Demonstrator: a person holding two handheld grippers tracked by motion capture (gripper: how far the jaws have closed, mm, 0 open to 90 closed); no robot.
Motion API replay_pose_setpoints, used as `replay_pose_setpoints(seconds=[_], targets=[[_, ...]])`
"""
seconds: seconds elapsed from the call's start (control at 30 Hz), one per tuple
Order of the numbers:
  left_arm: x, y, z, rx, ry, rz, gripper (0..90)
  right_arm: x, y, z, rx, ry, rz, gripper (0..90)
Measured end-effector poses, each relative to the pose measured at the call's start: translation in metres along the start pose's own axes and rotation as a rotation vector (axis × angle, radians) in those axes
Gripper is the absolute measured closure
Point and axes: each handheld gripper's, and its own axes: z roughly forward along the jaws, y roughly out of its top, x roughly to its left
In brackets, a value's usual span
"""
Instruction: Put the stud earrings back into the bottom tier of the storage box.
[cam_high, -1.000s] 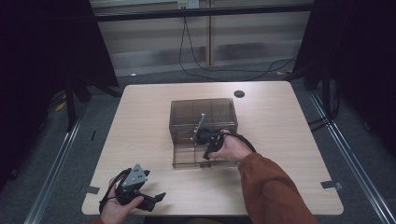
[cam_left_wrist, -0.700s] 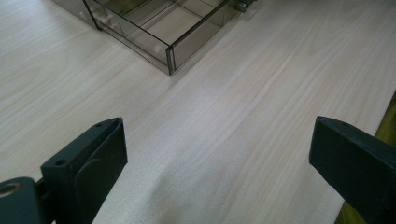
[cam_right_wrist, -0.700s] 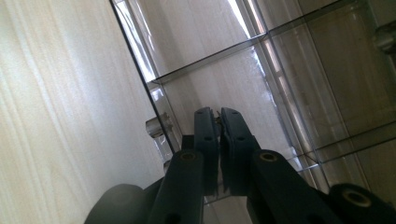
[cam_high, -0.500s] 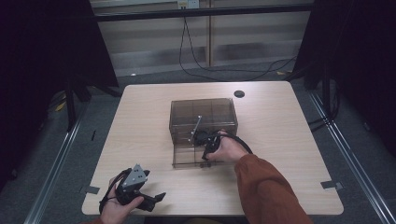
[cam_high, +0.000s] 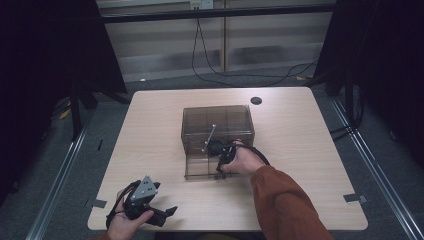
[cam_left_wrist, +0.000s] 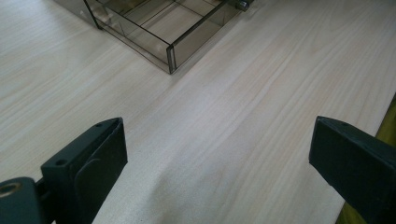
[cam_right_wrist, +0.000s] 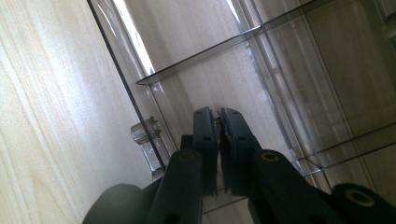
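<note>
My left gripper (cam_high: 167, 212) rests near the table's (cam_high: 310, 150) front left corner, well apart from the work. Its jaws stand wide apart, with bare wood between them and nothing held. In the left gripper view a corner of the drawer (cam_left_wrist: 170, 44) lies farther off across the table.

Near the middle of the table stands the smoky clear box (cam_high: 217, 122), and its drawer (cam_high: 200, 167) is pulled out toward me. A thin metal rod (cam_high: 209, 138) leans up against the box front.

My right gripper (cam_right_wrist: 218, 116) reaches down into the drawer at its right end, jaws pressed nearly together. Something tiny seems pinched at the tips, but I cannot tell what. The drawer's clear knob (cam_right_wrist: 145, 133) sits just beside the jaws, on the outside of the front wall. The dividers (cam_right_wrist: 201, 58) split the drawer into compartments, and my tips are in the one nearest the front wall.
</note>
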Motion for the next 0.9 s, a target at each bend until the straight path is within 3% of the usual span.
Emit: replay_pose_setpoints(seconds=[0.07, 0.1, 0.33, 0.57, 0.73, 0.9], targets=[[0.000, 0.000, 0.001, -0.014, -0.004, -0.015, 4.3, 0.001, 0.000, 0.000, 0.004, 0.001, 0.005, 84.4], [0.001, 0.000, 0.000, -0.008, -0.004, -0.001, 4.3, 0.001, 0.000, 0.000, 0.000, 0.001, 0.004, 84.5], [0.001, 0.000, -0.001, -0.002, -0.001, -0.004, 4.3, 0.000, -0.001, -0.003, -0.015, 0.000, 0.009, 78.1], [0.001, 0.000, 0.000, -0.005, 0.002, -0.019, 4.3, -0.001, -0.004, -0.009, -0.047, 0.020, 0.013, 65.7], [0.002, 0.000, -0.001, -0.002, 0.000, -0.007, 4.3, -0.001, -0.008, -0.013, -0.074, 0.004, 0.030, 61.1], [0.002, 0.000, 0.000, -0.009, 0.005, -0.016, 4.3, -0.004, -0.013, -0.016, -0.107, 0.022, 0.054, 60.1]])
